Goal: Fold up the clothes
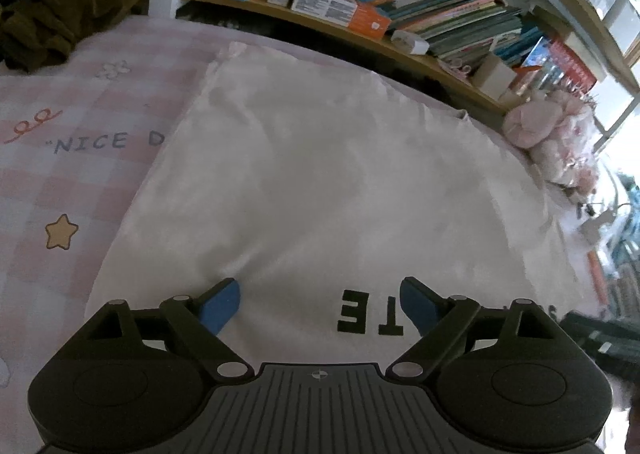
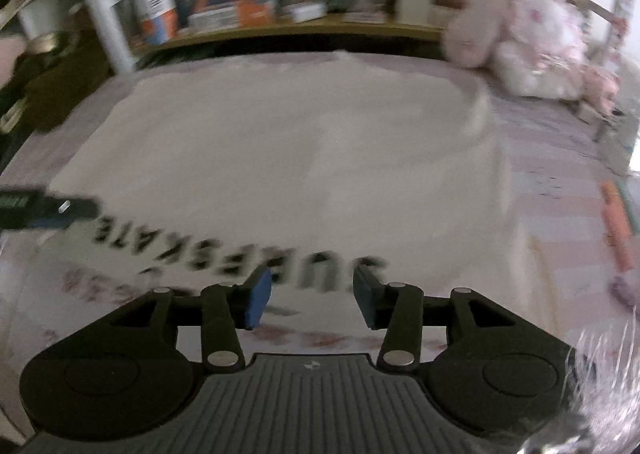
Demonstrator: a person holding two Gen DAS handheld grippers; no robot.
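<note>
A white garment [image 1: 320,174] with black printed letters lies spread flat on a pink checked bedsheet [image 1: 60,158]. My left gripper [image 1: 320,306] is open and empty, just above the garment's near part by the letters. The garment also shows in the right wrist view [image 2: 288,142], blurred by motion, with the black lettering across its near part. My right gripper [image 2: 312,298] is open and empty above that lettering. The left gripper's dark tip [image 2: 48,206] shows at the left edge of the right wrist view.
A wooden bookshelf [image 1: 360,30] full of books runs along the far side of the bed. Pink plush toys [image 1: 552,134] sit at the far right, also seen in the right wrist view [image 2: 528,42]. A dark olive cloth [image 1: 60,6] lies far left by a white post [image 2: 100,2].
</note>
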